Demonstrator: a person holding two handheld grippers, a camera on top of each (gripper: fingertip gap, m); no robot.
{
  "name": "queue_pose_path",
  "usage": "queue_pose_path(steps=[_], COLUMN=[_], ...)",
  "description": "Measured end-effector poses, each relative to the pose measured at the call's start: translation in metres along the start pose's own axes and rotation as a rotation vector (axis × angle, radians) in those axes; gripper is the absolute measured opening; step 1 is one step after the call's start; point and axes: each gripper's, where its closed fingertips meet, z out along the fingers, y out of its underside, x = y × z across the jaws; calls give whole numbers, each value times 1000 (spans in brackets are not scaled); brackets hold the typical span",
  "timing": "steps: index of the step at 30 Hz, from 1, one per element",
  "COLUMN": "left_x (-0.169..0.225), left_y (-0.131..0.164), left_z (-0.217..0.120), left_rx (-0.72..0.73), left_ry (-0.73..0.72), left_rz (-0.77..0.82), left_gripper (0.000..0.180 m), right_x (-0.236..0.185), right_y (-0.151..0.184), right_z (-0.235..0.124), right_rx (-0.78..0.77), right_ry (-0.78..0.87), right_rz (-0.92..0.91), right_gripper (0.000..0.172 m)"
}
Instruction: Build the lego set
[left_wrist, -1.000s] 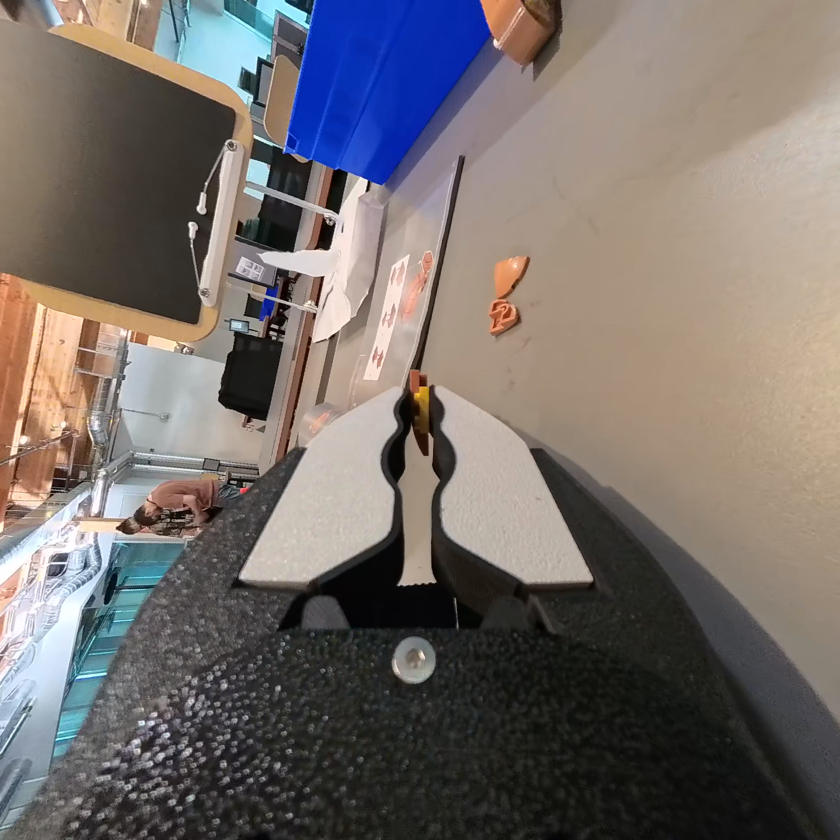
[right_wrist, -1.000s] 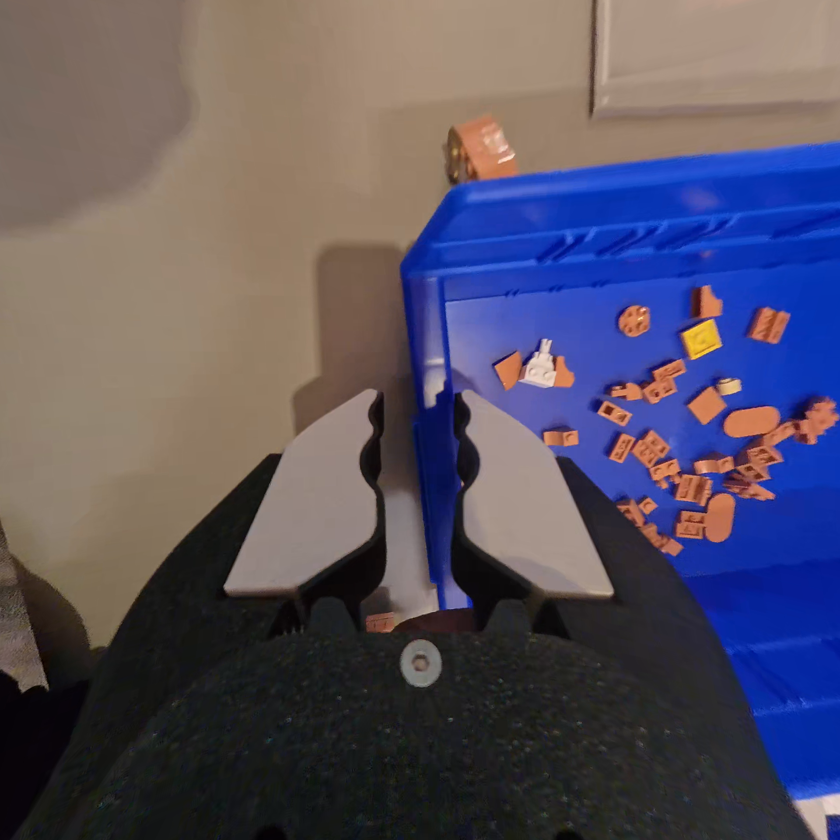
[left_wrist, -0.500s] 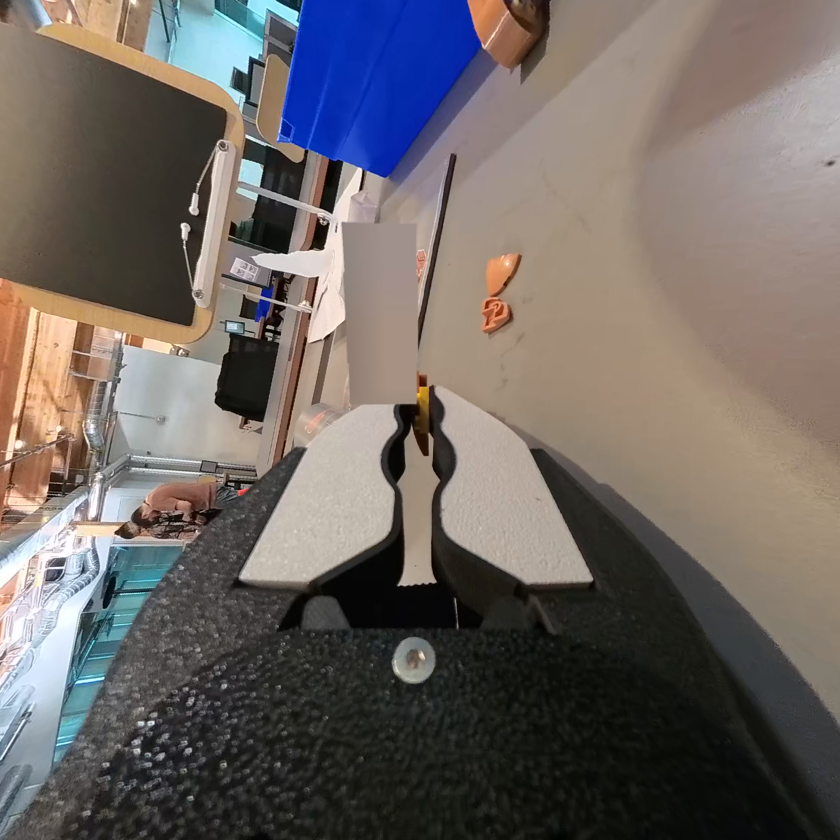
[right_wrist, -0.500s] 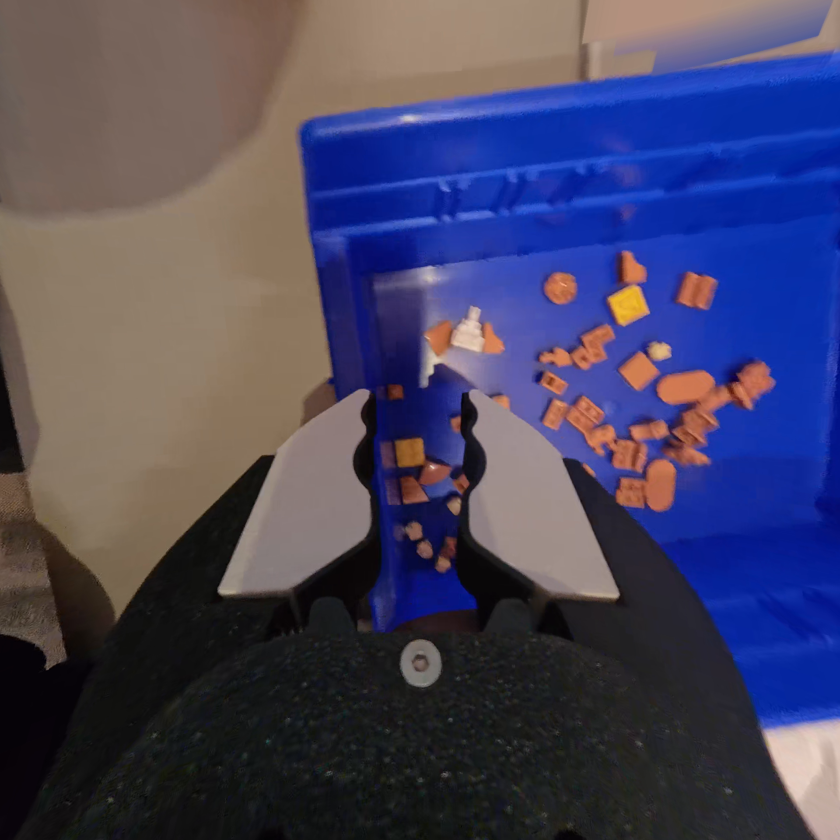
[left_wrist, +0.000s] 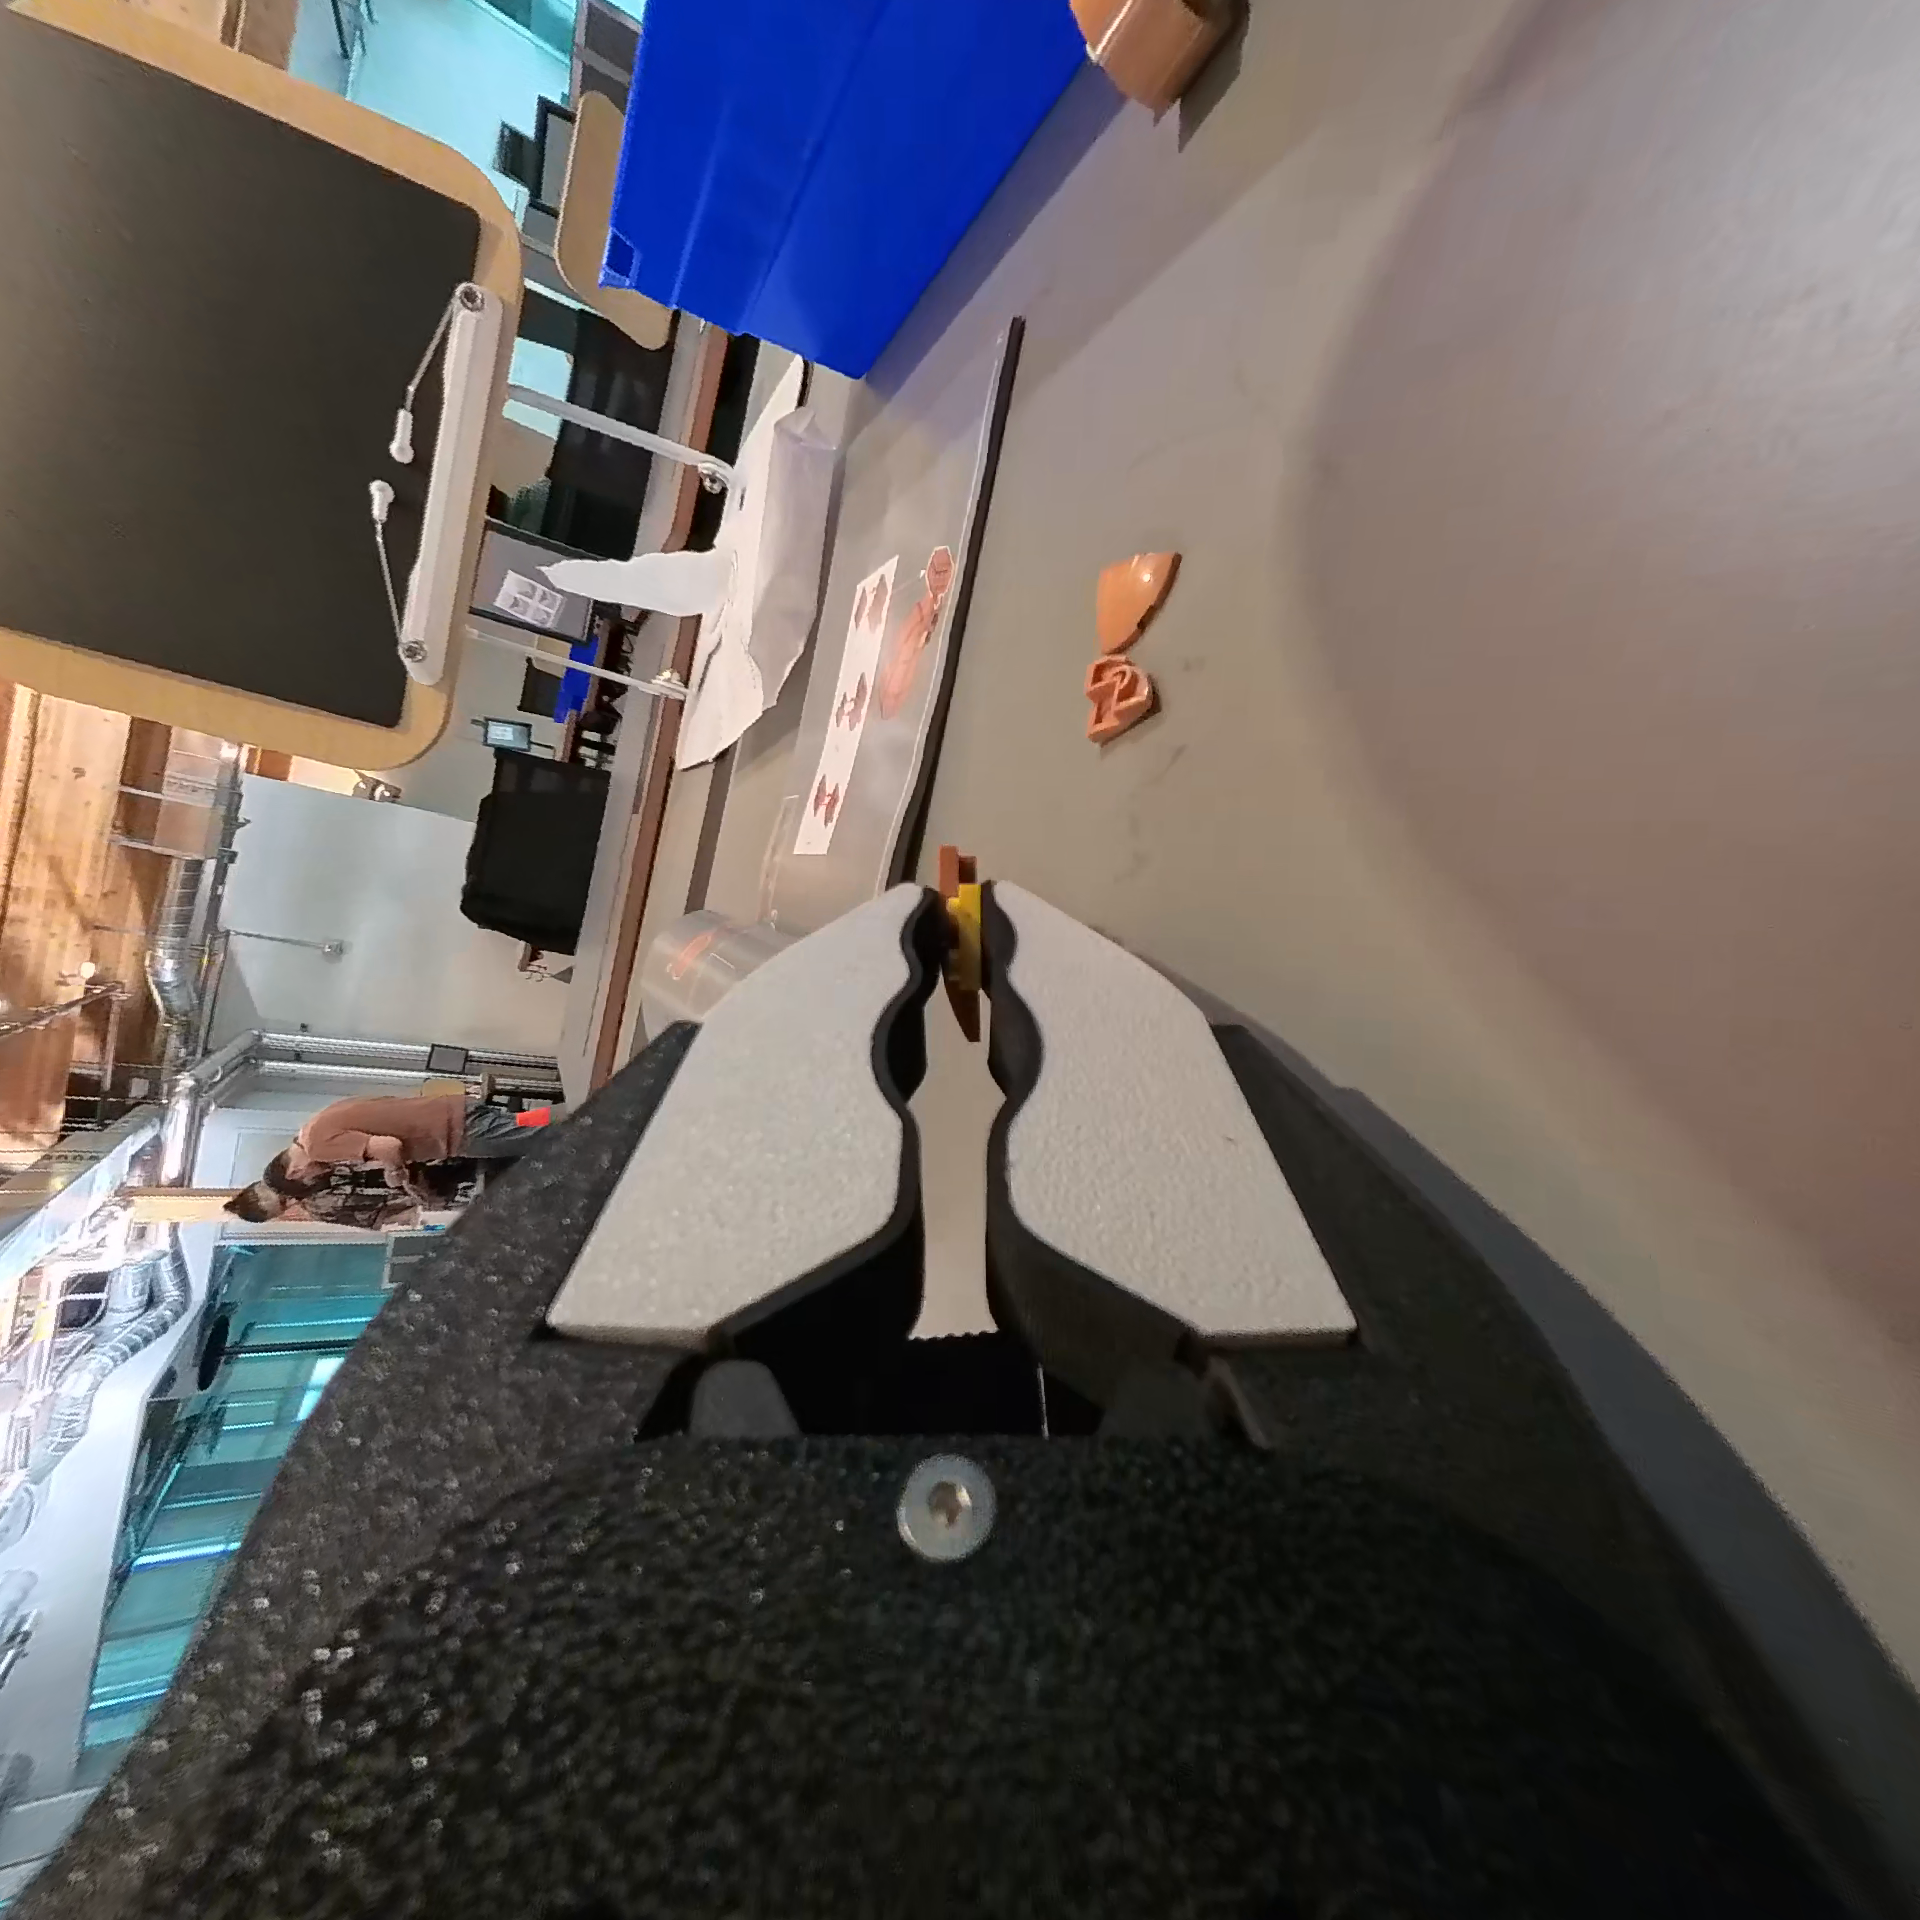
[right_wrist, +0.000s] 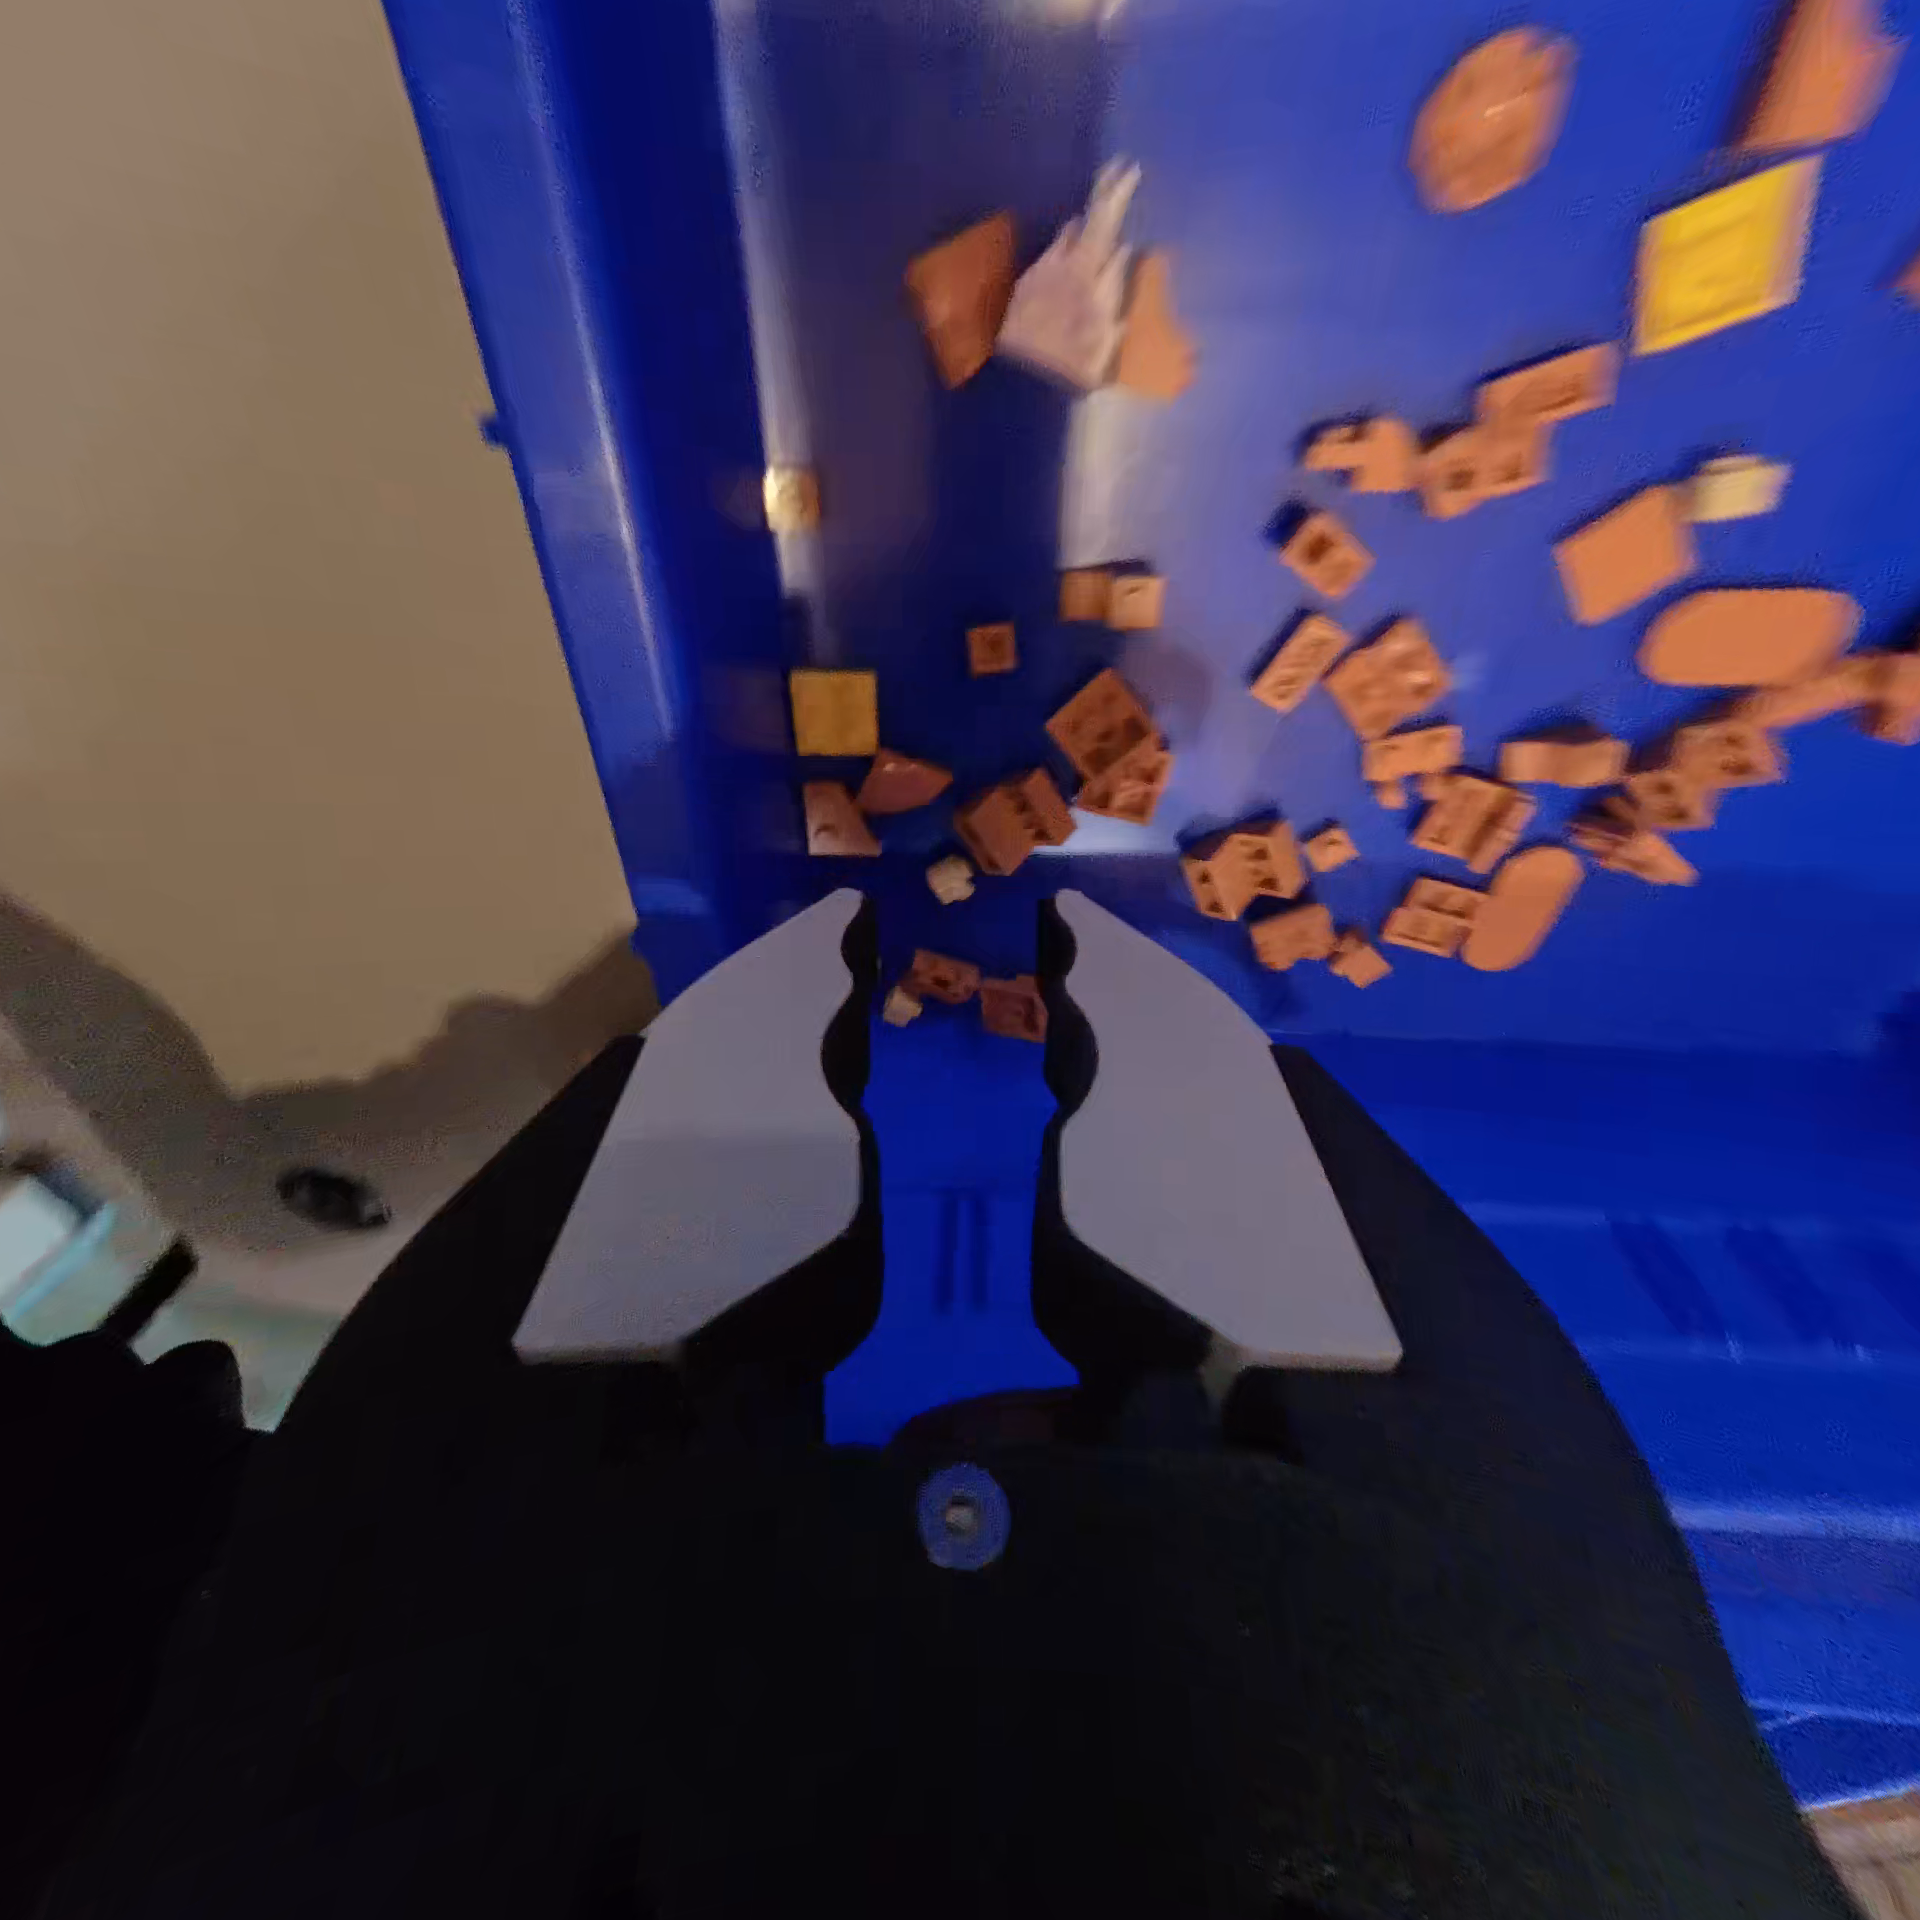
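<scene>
The left gripper (left_wrist: 961, 935) has its jaws clenched edgewise on a small brown-and-yellow brick assembly (left_wrist: 964, 940), lifted off the grey bench (left_wrist: 1455, 727), while the right gripper (right_wrist: 954, 935) hangs with jaws released over loose orange bricks (right_wrist: 945, 982) in the blue bin (right_wrist: 1247, 1143).

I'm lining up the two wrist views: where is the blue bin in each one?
Left wrist view: blue bin at the top centre, seen from outside, far beyond the left tool.
Right wrist view: its inside fills the centre and right, small bricks scattered just ahead of the right tool.
Shared landmark: the grey tabletop it stands on.
</scene>
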Motion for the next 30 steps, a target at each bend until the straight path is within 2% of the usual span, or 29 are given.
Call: queue_pose_path(steps=[3,6,19,26,30], left_x=[-5,-10,-11,-14,-13], left_y=[0,2,5,4,4], left_z=[-2,-5,-5,-7,-8], left_rx=[-5,-8,-19,-16,-14], left_ry=[-24,-47,-51,-62,-61], left_rz=[1,-11,0,5,7], left_gripper=[6,6,6,6,6], right_x=[0,7,25,33,39], right_y=[13,15,1,0,2], right_z=[19,31,29,28,22], right_rx=[-150,-188,-139,-127,-103], right_ry=[-63,-13,135,172,191], right_rz=[-60,-85,-95,-59,-25], right_gripper=[38,53,99,112,111])
